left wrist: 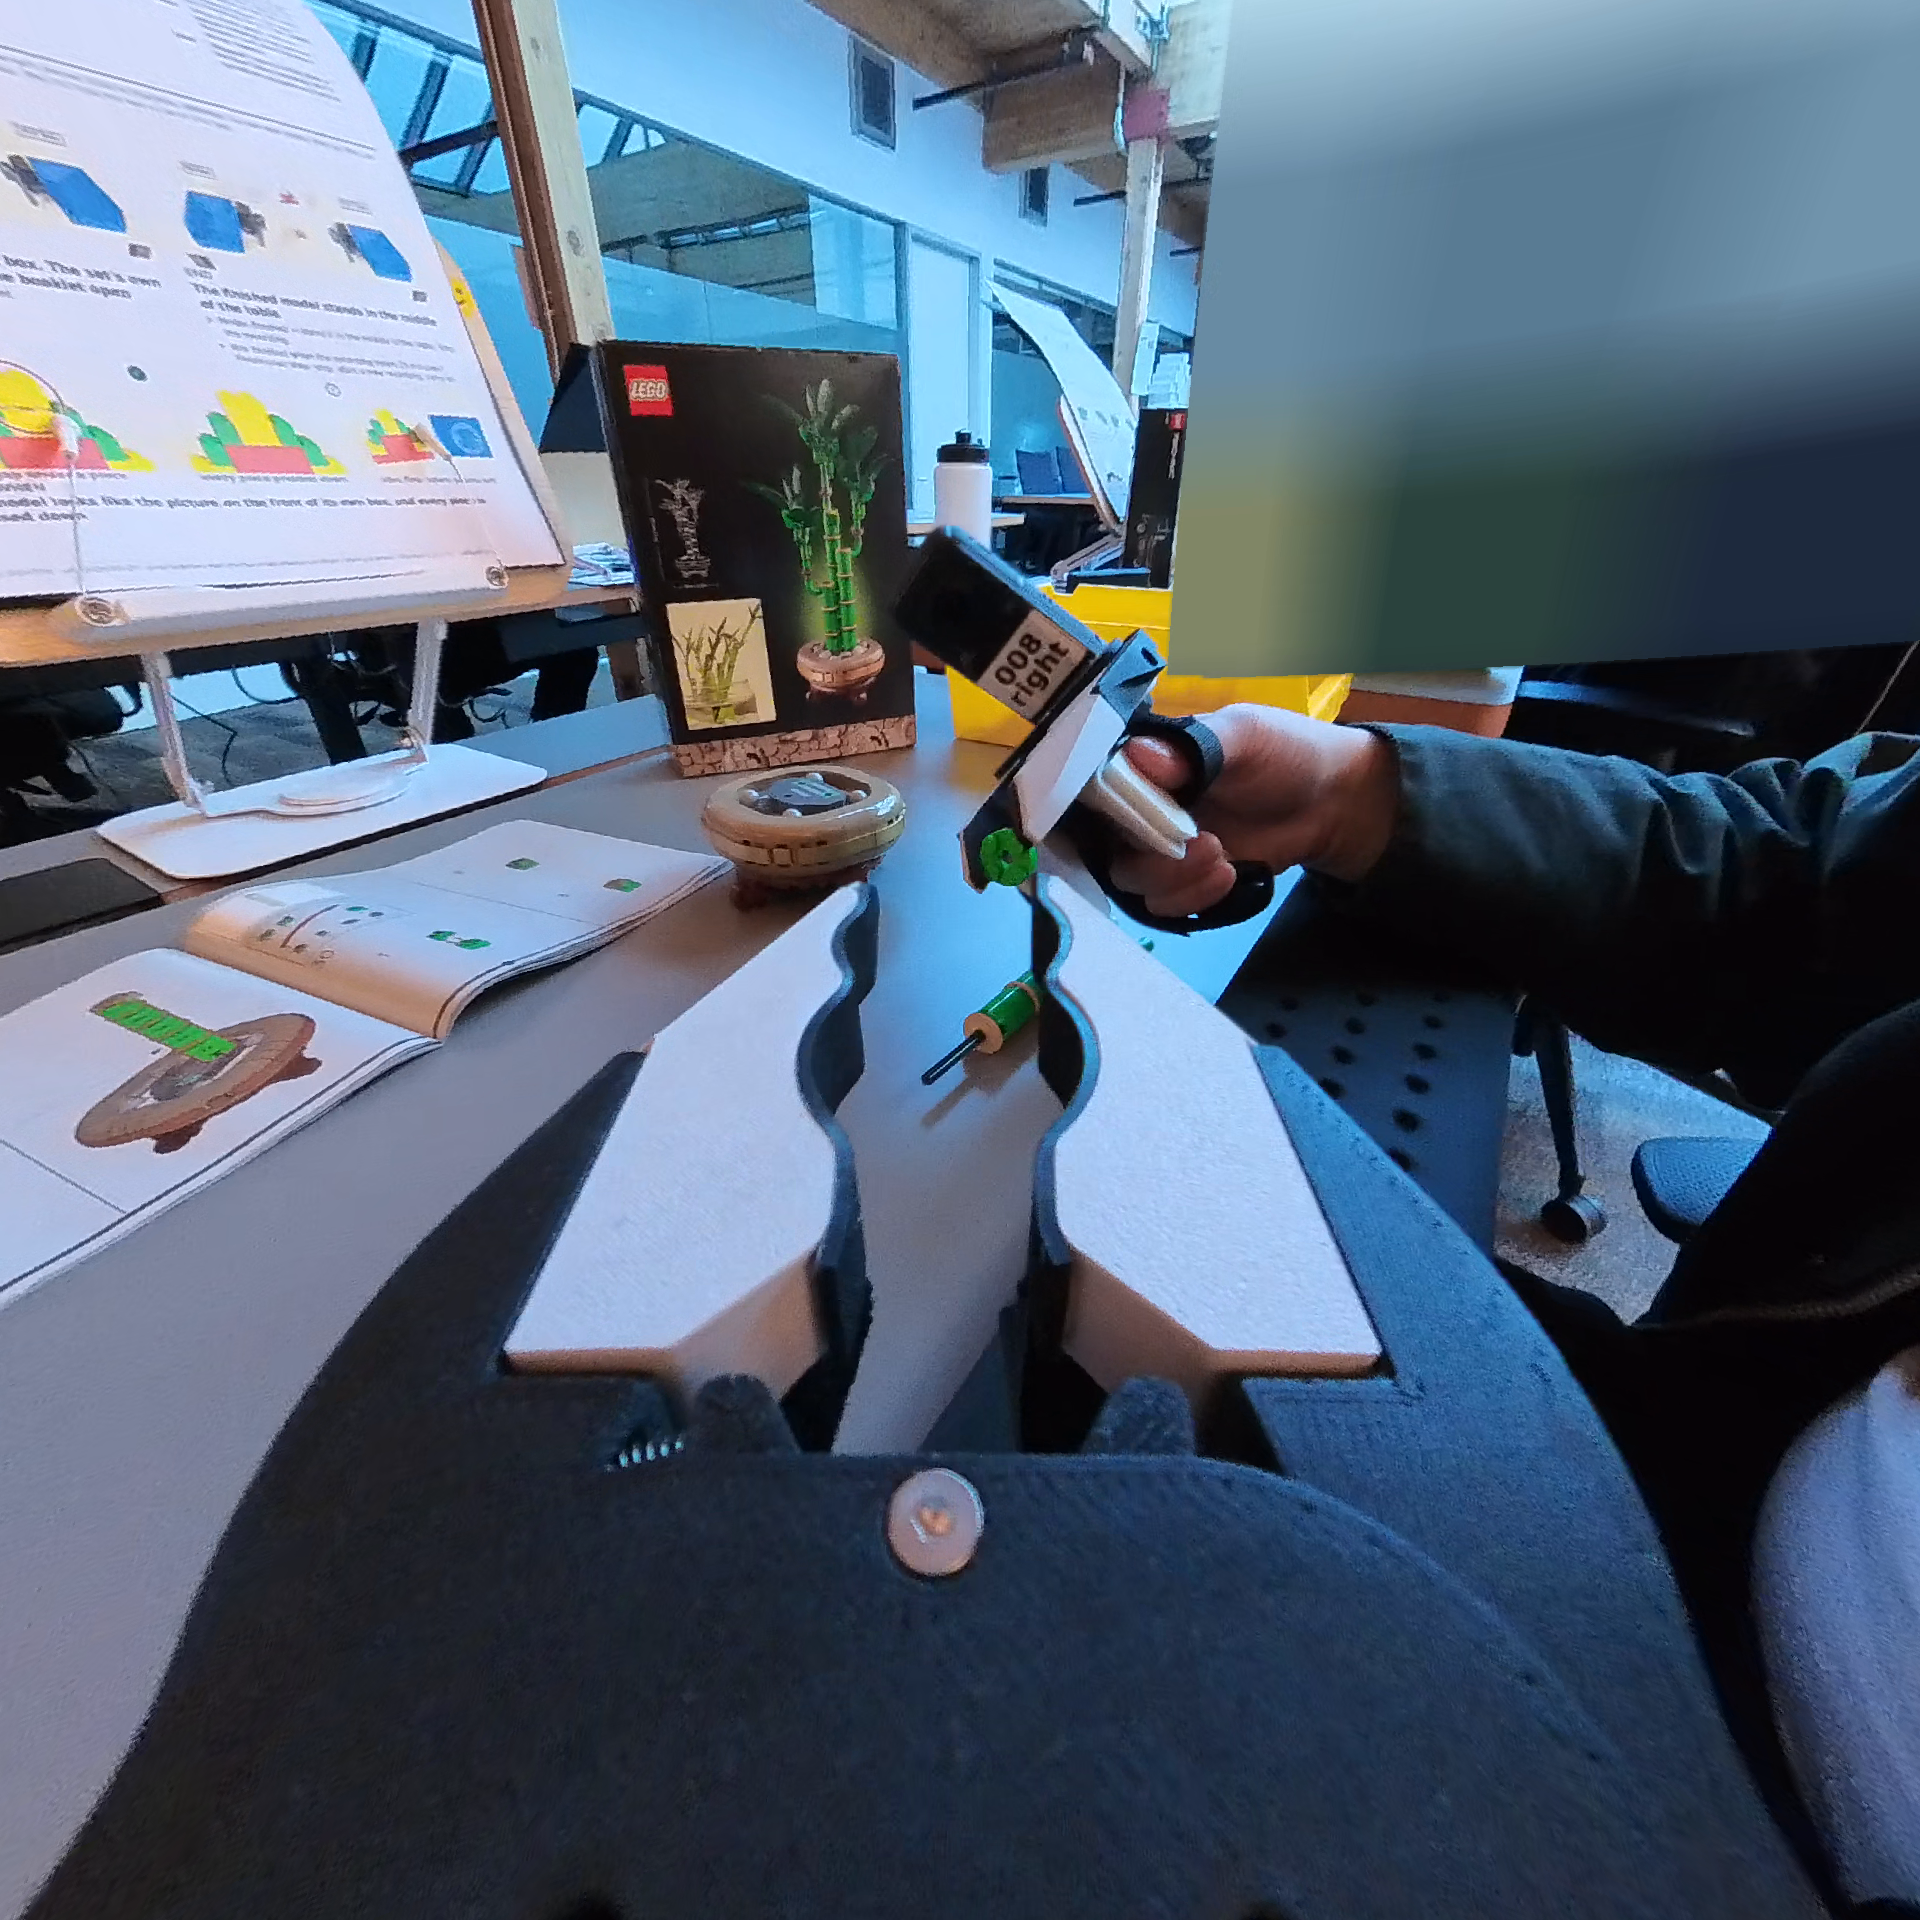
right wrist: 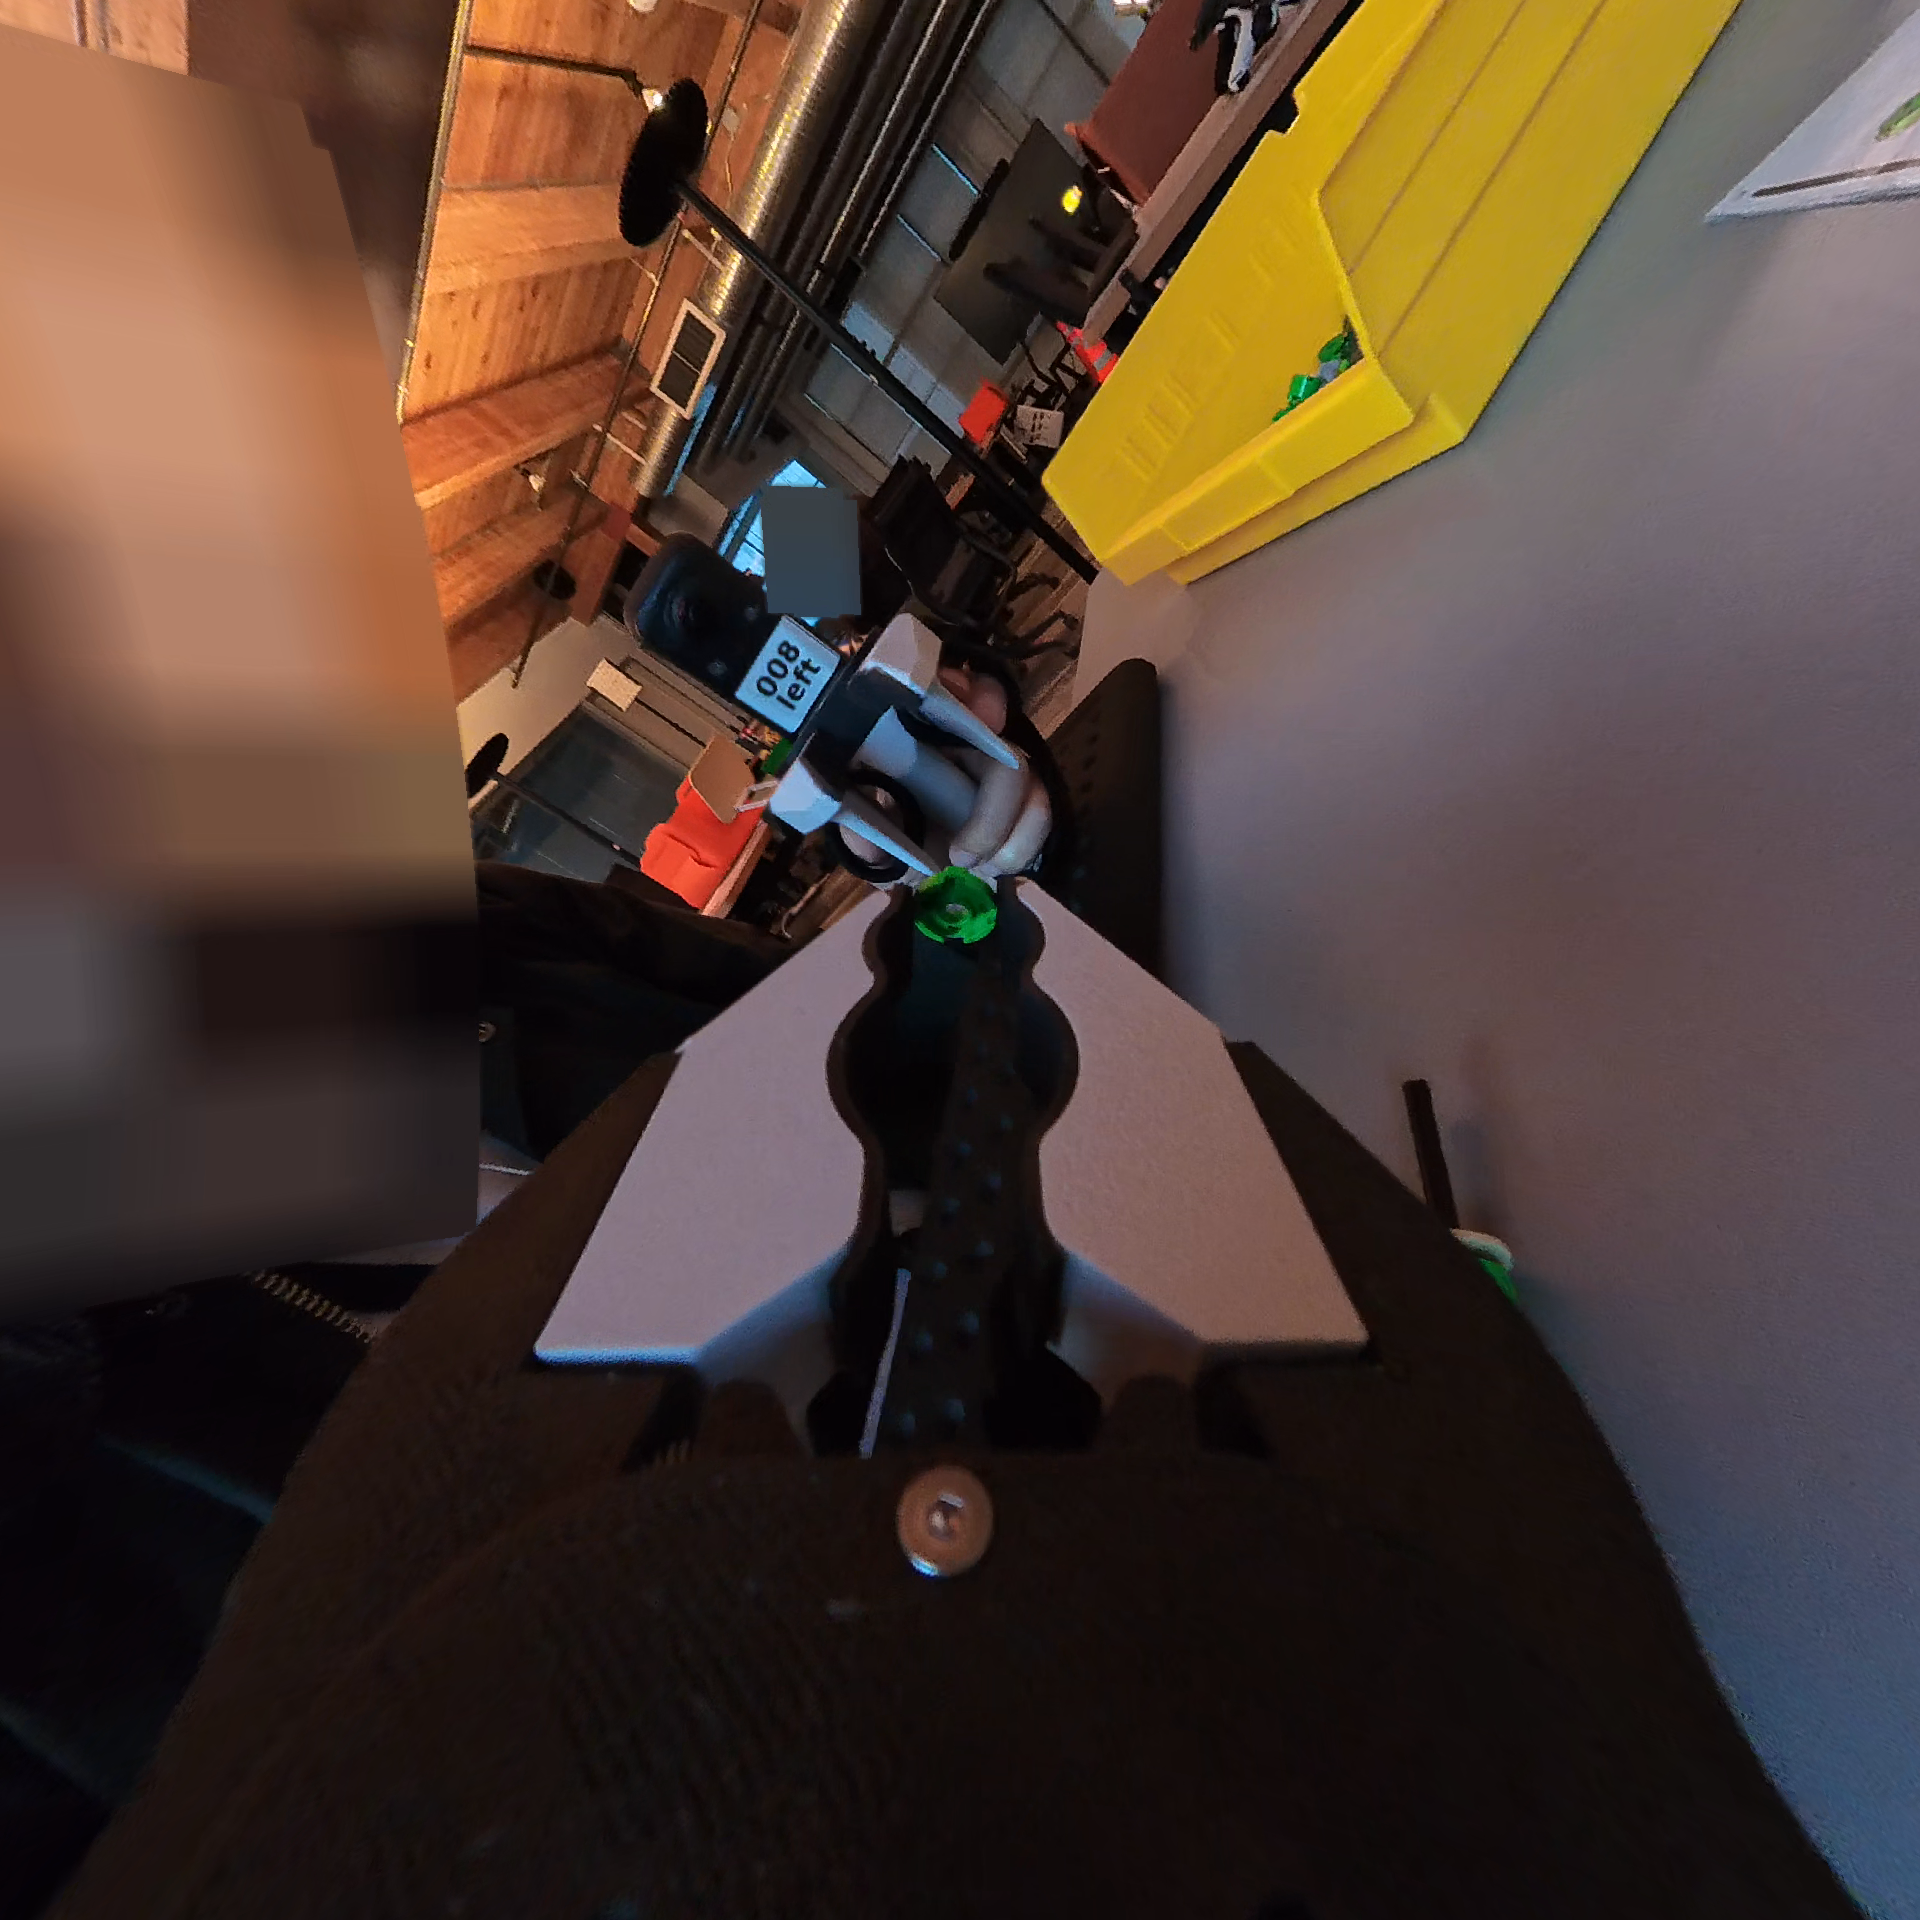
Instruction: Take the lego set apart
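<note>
1. The grey table (left wrist: 260,1351) carries everything; a white stand with a printed sheet (left wrist: 239,312) rises at its far left.
2. A yellow bin (right wrist: 1382,312) sits at the table's far edge, with a few small green pieces inside it in the right wrist view.
3. The black set box (left wrist: 769,551) stands upright behind the other things, showing a picture of a green plant in a pot.
4. An open booklet (left wrist: 416,935) lies flat to the left.
5. The left gripper (left wrist: 951,904) is released: its fingers stand apart with bare table between them, holding nothing.
6. The right gripper (right wrist: 951,914) is clenched at the tips on a small green round piece (right wrist: 954,906), lifted clear of the table; the same piece shows at its tips in the left wrist view (left wrist: 1006,857).
7. The round tan pot base (left wrist: 802,821) of the set rests on the table just in front of the box, beside the booklet.
8. A short green and tan stalk on a black rod (left wrist: 987,1023) lies on the table beyond the left gripper's fingers, near the right one.
</note>
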`<state>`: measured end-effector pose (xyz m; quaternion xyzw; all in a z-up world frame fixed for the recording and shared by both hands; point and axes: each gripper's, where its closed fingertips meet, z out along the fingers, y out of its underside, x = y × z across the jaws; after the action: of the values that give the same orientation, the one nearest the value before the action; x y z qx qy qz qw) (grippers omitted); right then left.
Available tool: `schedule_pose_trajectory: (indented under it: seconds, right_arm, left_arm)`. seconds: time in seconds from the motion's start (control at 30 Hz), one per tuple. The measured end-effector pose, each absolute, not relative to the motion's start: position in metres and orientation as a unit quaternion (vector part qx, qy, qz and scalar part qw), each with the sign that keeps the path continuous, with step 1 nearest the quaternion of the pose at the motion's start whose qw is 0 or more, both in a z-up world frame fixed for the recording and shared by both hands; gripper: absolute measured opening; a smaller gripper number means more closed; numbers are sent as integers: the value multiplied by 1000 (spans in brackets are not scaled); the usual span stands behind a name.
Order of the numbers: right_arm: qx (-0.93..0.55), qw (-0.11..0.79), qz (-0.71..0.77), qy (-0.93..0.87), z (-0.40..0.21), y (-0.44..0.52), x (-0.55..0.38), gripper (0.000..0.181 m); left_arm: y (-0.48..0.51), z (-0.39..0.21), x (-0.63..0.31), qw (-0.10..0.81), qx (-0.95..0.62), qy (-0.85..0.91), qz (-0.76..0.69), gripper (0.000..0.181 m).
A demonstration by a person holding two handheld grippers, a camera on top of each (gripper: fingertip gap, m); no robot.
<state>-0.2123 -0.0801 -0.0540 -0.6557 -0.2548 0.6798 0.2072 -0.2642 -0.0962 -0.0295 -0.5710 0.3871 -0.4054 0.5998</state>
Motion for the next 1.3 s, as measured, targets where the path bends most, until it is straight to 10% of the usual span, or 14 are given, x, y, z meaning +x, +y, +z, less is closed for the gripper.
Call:
schedule_pose_trajectory:
  seconds: [1.3]
  right_arm:
    - [-669,242,651,-265,-68,-54,-199,16]
  left_arm:
    - [-39,-25,-361,633,-619,268,-381,12]
